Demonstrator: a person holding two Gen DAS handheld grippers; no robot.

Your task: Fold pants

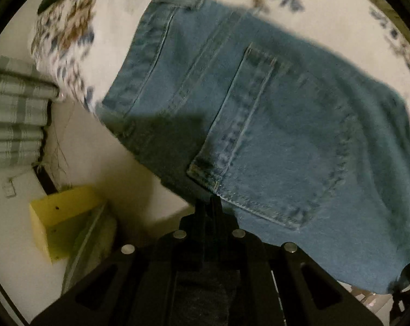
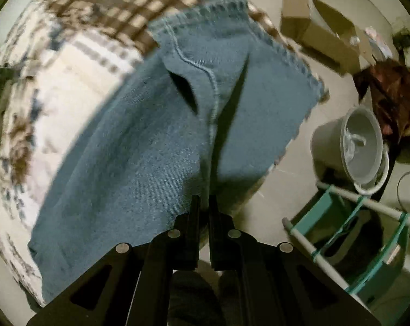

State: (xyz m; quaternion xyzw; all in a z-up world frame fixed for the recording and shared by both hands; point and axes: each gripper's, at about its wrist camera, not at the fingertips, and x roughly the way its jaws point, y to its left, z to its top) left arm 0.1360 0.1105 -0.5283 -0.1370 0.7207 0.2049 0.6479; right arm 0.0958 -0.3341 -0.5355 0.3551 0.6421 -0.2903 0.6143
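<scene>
The pants are blue jeans. In the left wrist view the waist end lies over a patterned bed cover, back pocket up. My left gripper is shut on the jeans' edge near the pocket corner. In the right wrist view the leg end with its stitched hems drapes over the bed's edge. My right gripper is shut on the leg fabric near a seam fold.
The bed cover is white with a brown and blue pattern. A yellow block and folded plaid cloth lie on the floor at left. Cardboard boxes, a grey bucket and a teal rack stand at right.
</scene>
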